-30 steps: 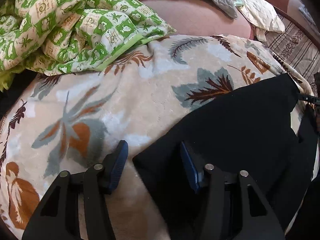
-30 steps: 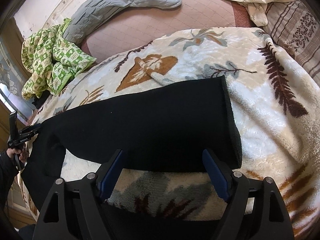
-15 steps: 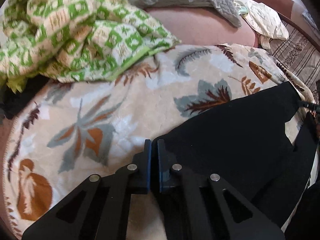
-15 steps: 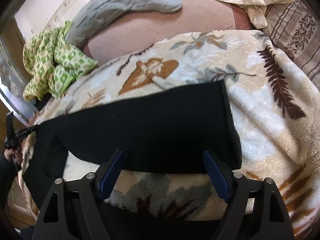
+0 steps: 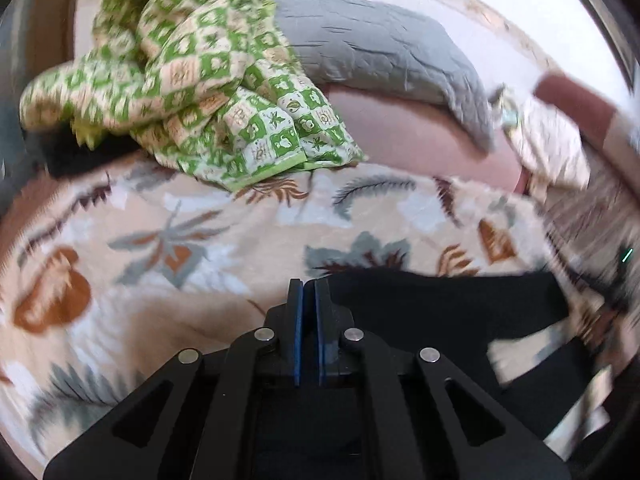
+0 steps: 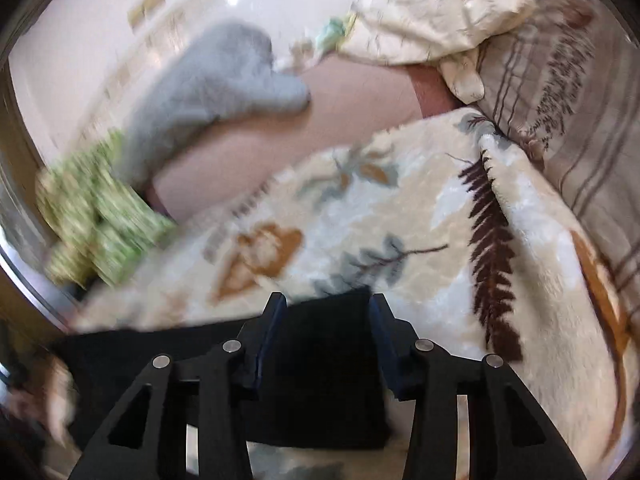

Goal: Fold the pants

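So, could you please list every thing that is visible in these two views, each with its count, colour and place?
pants: one, black, lying on the leaf blanket, an edge in each gripper
leaf blanket: one, cream with brown and grey leaves, covering the near bed
green quilt: one, green and white check, bunched at far left
grey pillow: one, grey, behind the quilt
cream bedding: one, pale, far right
striped cover: one, beige with brown stripes, right edge
left gripper: fingers pinched on the pants
right gripper: fingers closing, pants between them

Green quilt point(image 6: 100, 216) blurred, pants point(image 5: 440, 312) part-hidden
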Available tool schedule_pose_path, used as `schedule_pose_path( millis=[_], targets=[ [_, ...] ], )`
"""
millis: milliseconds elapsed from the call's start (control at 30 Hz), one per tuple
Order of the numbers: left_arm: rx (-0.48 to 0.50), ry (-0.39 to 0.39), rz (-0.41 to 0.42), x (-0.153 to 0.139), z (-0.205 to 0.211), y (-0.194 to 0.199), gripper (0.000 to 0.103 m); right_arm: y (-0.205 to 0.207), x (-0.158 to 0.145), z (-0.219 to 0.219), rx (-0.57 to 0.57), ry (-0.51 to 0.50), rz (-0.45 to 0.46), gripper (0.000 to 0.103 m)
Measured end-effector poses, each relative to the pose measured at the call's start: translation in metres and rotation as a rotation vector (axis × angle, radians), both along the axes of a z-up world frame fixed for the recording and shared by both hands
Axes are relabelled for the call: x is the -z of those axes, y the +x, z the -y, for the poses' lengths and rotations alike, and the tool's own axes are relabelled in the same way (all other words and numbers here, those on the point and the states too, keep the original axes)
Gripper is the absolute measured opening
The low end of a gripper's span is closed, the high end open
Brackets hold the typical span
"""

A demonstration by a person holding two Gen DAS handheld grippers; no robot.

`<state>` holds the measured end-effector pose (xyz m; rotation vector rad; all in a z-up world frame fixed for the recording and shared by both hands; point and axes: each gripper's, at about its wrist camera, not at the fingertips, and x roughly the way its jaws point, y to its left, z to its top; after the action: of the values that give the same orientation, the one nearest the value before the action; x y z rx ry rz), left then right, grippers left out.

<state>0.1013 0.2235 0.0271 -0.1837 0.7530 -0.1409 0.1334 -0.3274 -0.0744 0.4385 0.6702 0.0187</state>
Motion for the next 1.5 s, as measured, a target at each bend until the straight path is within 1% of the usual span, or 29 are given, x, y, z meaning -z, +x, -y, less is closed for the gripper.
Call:
schedule_pose_path(
  millis=[67,133,200,267,333,367,400,433,467,500,533,567,600,667,767,867,1033,1133,1333,1500],
  targets=[
    [-0.029,-0.035,-0.017,0.0,-0.004,0.003,0.003,0.012,0.007,-0.008,-0.011,-0.07,-0.044,0.043],
    [-0.042,-0.019,-0.026,0.001,-0.004,0.004,0.003,0.018,0.012,-0.008,0.011,-0.11,-0.06,0.043],
    [-0.04,-0.01,-0.039,0.006,-0.003,0.006,0.003,0.022,0.015,-0.003,0.004,-0.075,-0.058,0.043],
    [-0.042,-0.012,-0.059,0.011,-0.003,0.009,0.003,0.027,0.019,0.003,-0.007,-0.056,-0.069,0.041],
    [-0.051,0.007,-0.059,0.014,-0.003,0.01,0.003,0.033,0.024,0.003,-0.029,-0.04,-0.081,0.03],
    [-0.051,0.011,-0.056,0.014,-0.004,0.011,0.003,0.035,0.026,0.002,-0.041,-0.033,-0.087,0.027],
    [-0.05,0.007,-0.055,0.014,-0.005,0.011,0.003,0.038,0.027,0.001,-0.052,-0.031,-0.094,0.021],
    [-0.045,0.003,-0.053,0.013,-0.006,0.011,0.004,0.04,0.029,-0.001,-0.058,-0.039,-0.112,0.018],
    [-0.039,0.01,-0.046,0.013,-0.007,0.011,0.005,0.042,0.031,-0.002,-0.055,-0.044,-0.125,0.015],
    [-0.023,0.047,-0.032,0.011,-0.007,0.01,0.007,0.043,0.032,-0.001,-0.054,-0.037,-0.129,0.004],
    [-0.007,0.084,-0.019,0.011,-0.006,0.008,0.007,0.042,0.031,0.0,-0.044,-0.036,-0.128,0.001],
    [0.024,0.115,-0.011,0.011,-0.006,0.007,0.006,0.04,0.029,0.001,-0.036,-0.034,-0.115,0.001],
    [0.058,0.133,-0.009,0.012,-0.006,0.006,0.002,0.037,0.025,0.002,-0.035,-0.032,-0.096,0.001],
    [0.089,0.17,0.01,0.013,-0.009,0.001,0.001,0.031,0.016,0.002,-0.036,-0.052,-0.065,0.001],
    [0.095,0.146,0.009,0.015,-0.017,-0.001,0.001,0.023,0.004,-0.001,-0.042,-0.08,-0.027,0.001],
    [0.095,0.133,0.013,0.016,-0.021,-0.003,0.001,0.016,-0.002,-0.006,-0.05,-0.105,-0.019,0.001],
    [0.115,0.135,0.025,0.015,-0.018,-0.013,0.001,-0.003,-0.015,-0.012,-0.07,-0.127,0.015,0.001],
    [0.128,0.138,0.026,0.015,-0.017,-0.022,0.001,-0.02,-0.023,-0.015,-0.089,-0.156,0.032,0.001],
    [0.137,0.133,0.004,0.022,-0.019,-0.049,0.0,-0.066,-0.028,-0.019,-0.129,-0.216,0.027,0.001],
    [0.117,0.116,-0.024,0.034,-0.031,-0.071,0.0,-0.11,-0.027,-0.022,-0.167,-0.252,0.02,0.001]
  ],
)
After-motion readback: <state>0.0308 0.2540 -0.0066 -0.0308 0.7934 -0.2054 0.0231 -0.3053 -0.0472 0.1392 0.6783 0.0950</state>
